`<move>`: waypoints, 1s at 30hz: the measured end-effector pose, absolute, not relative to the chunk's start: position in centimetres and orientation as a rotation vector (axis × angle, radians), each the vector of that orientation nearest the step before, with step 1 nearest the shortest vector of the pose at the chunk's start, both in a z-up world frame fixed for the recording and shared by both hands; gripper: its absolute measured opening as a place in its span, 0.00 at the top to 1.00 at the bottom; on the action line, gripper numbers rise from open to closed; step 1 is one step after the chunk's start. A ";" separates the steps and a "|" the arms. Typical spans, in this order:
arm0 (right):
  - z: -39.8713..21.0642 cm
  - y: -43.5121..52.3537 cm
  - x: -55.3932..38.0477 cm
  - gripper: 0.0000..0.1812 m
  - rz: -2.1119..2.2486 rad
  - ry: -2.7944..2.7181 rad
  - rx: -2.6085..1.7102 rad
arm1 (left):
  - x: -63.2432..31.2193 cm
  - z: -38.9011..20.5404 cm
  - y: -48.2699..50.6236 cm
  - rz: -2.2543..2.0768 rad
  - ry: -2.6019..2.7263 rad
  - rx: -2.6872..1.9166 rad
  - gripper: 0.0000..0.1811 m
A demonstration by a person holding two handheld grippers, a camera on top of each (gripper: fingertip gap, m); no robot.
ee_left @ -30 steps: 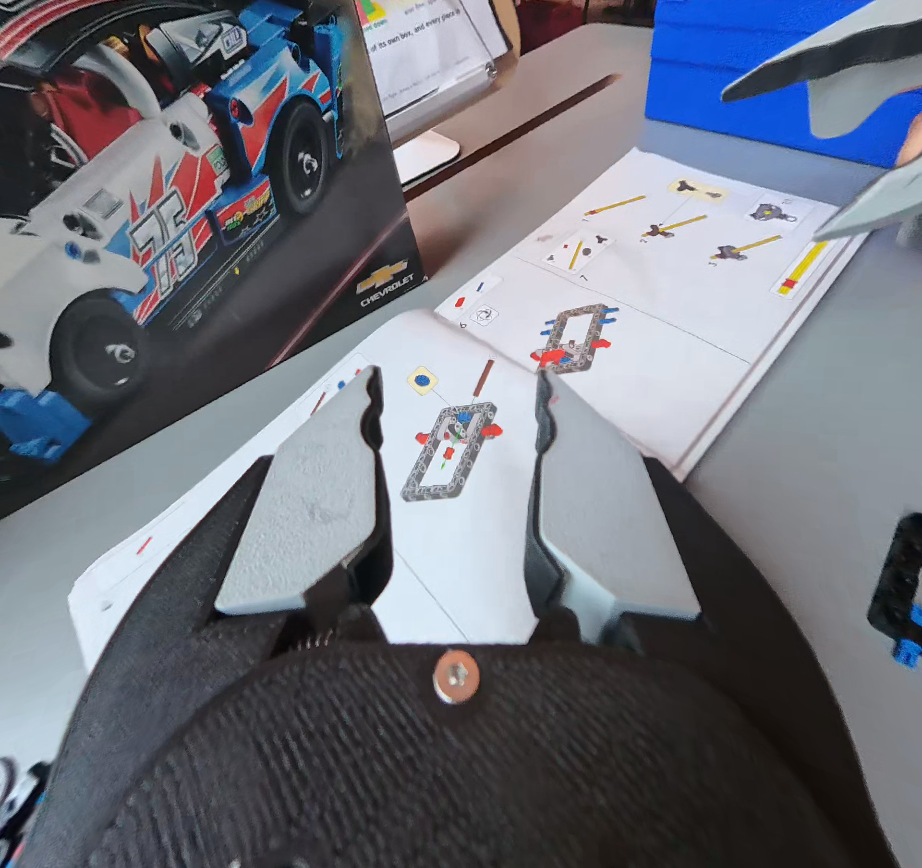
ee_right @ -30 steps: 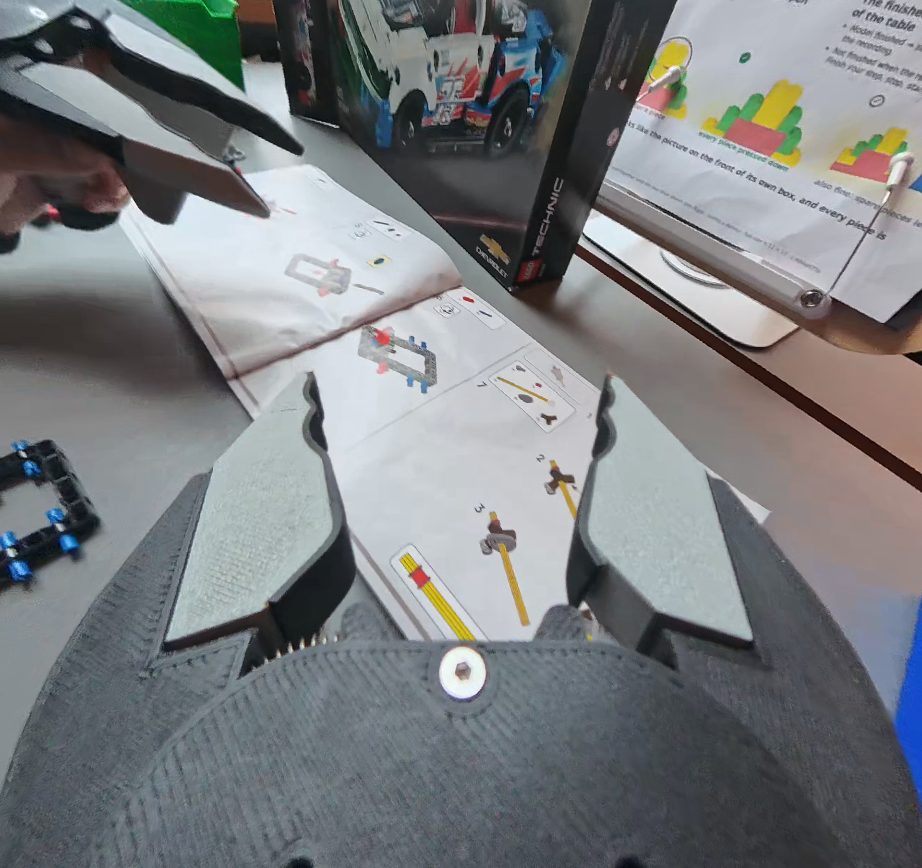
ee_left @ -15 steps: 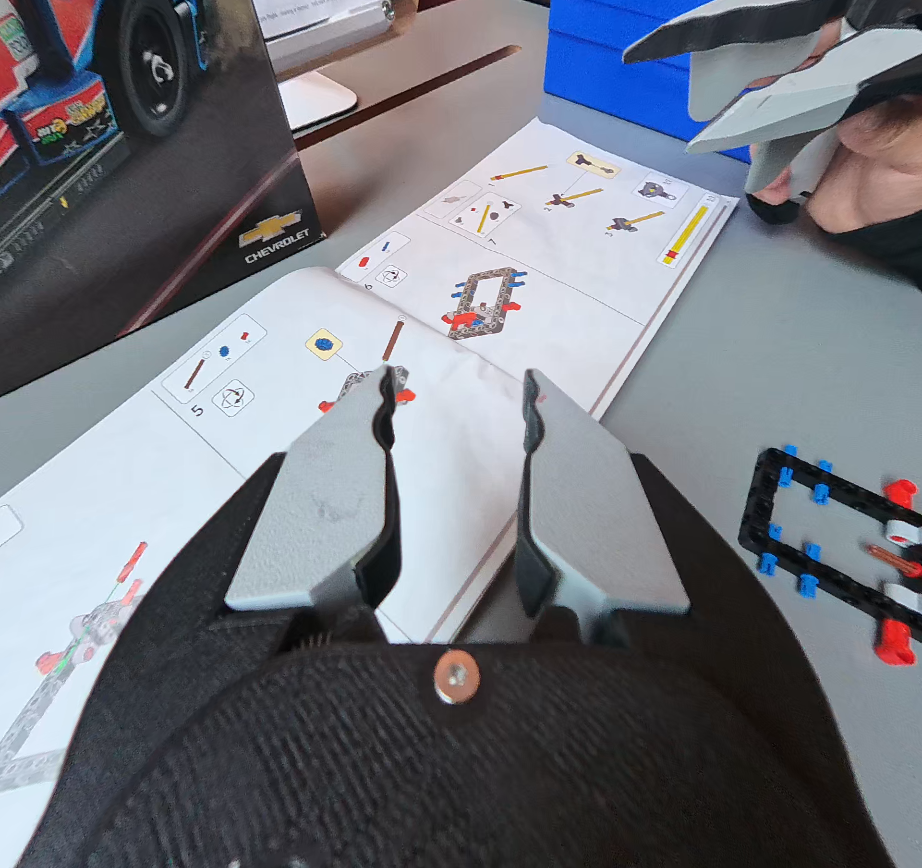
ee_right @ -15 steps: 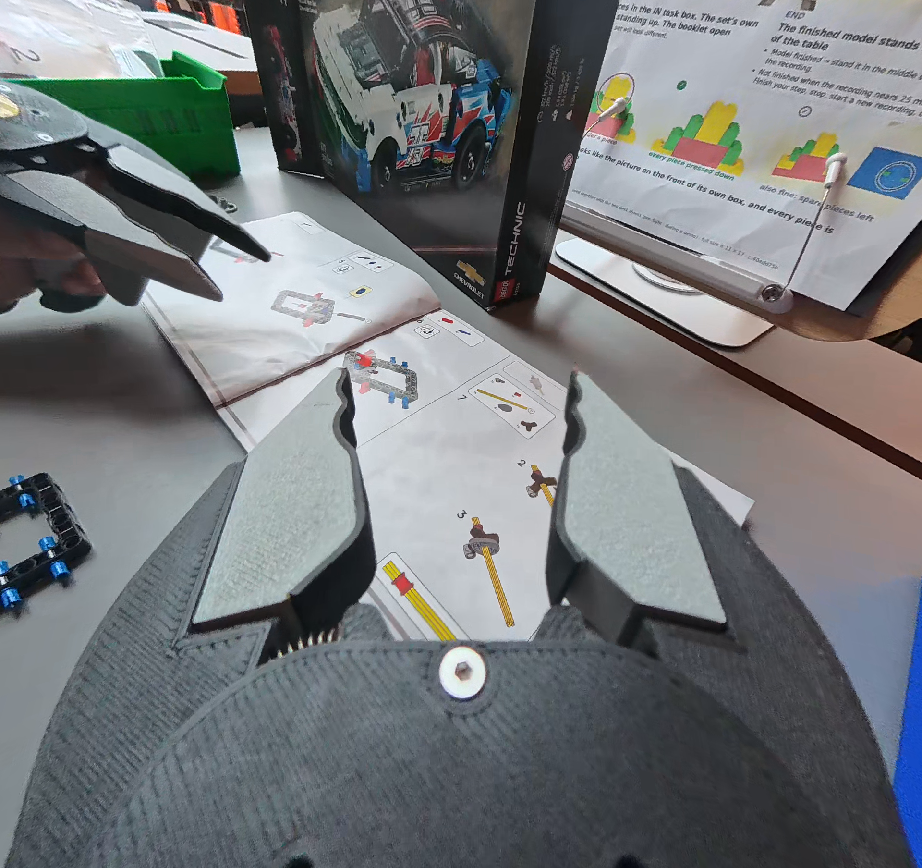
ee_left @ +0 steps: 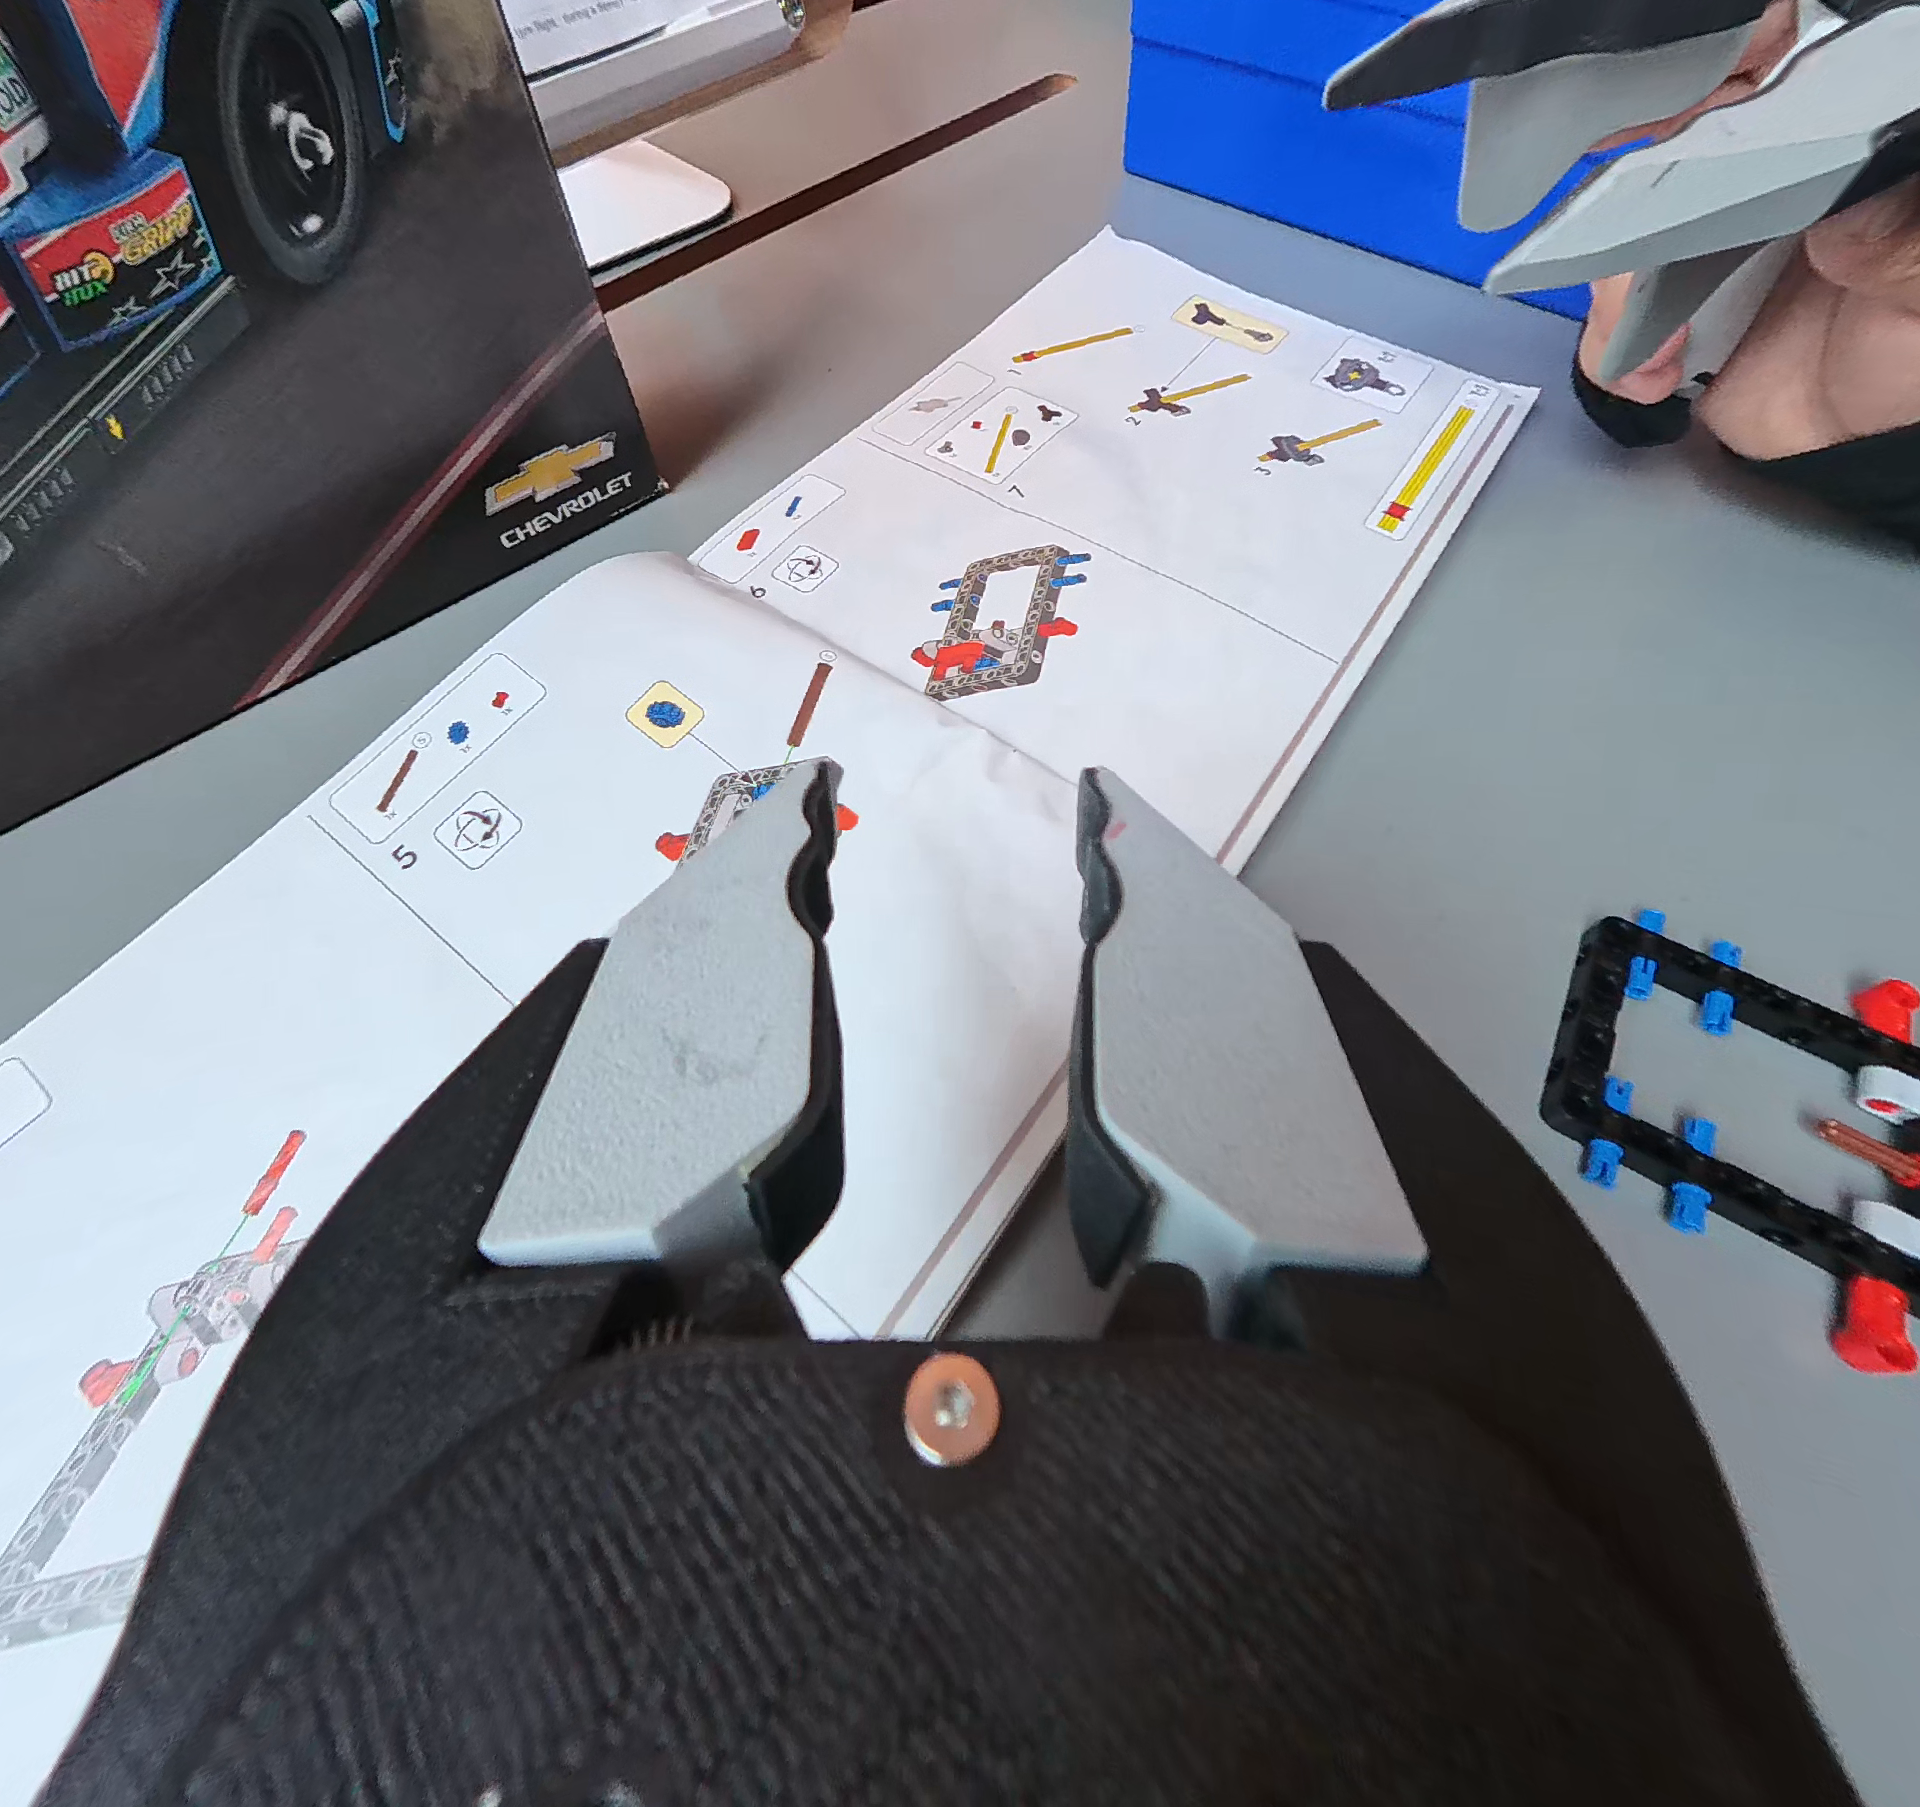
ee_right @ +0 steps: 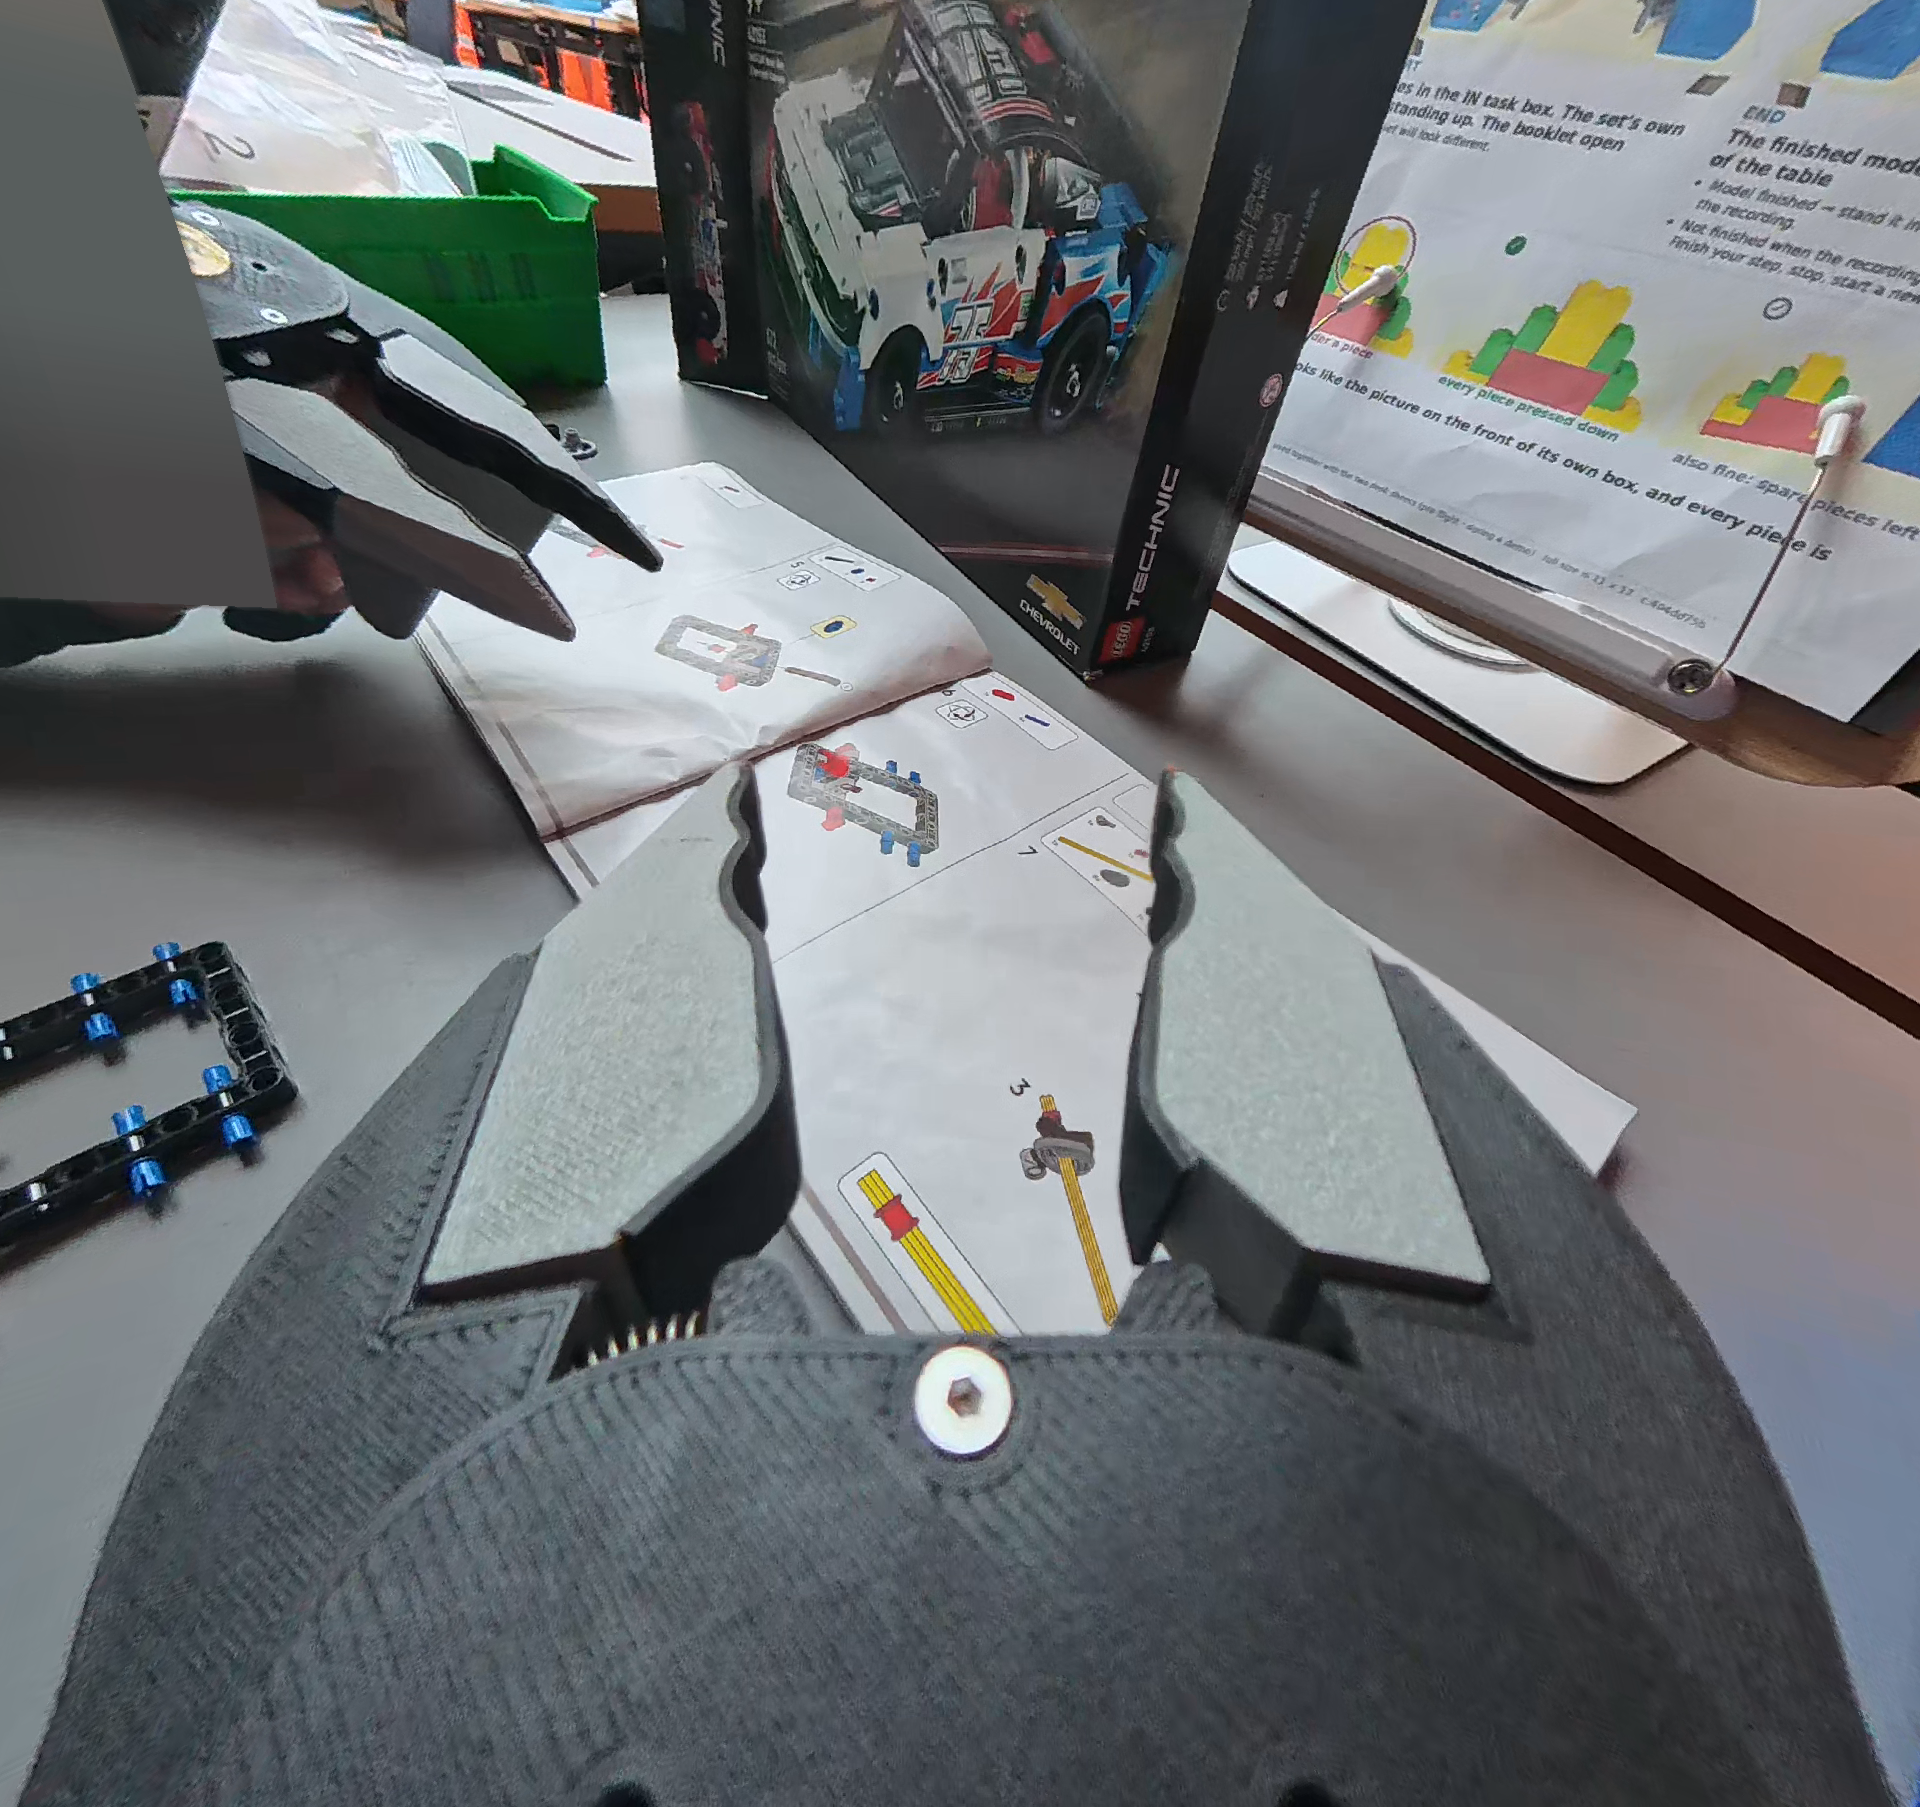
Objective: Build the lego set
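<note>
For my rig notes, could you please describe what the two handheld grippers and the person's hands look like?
The left gripper has a black ribbed printed body, a silver screw at its centre, and two flat grey fingers with wavy black inner edges. The right gripper matches it, but its body is dark grey with a hex-socket screw. The hand holding the right gripper wears a black glove or cuff.

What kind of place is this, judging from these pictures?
Probably a workshop or lab bench set up for recording assembly: a grey table with an open paper instruction booklet, green and blue plastic bins, and storage shelves behind.
</note>
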State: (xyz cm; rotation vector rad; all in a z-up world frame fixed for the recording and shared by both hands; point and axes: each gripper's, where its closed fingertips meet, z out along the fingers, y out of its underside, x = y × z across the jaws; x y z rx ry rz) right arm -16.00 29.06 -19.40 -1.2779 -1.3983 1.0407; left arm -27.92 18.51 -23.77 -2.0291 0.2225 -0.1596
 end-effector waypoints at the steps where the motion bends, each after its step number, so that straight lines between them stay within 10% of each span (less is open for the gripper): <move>1: -19.3 29.1 -16.0 0.60 1.042 -1.393 -1.277 | -28.0 -23.7 18.5 -0.160 0.220 -2.027 0.75; 30: -15.8 33.6 -13.1 0.63 0.994 -1.092 -1.297 | -28.4 -23.7 18.5 -0.148 0.201 -2.017 0.78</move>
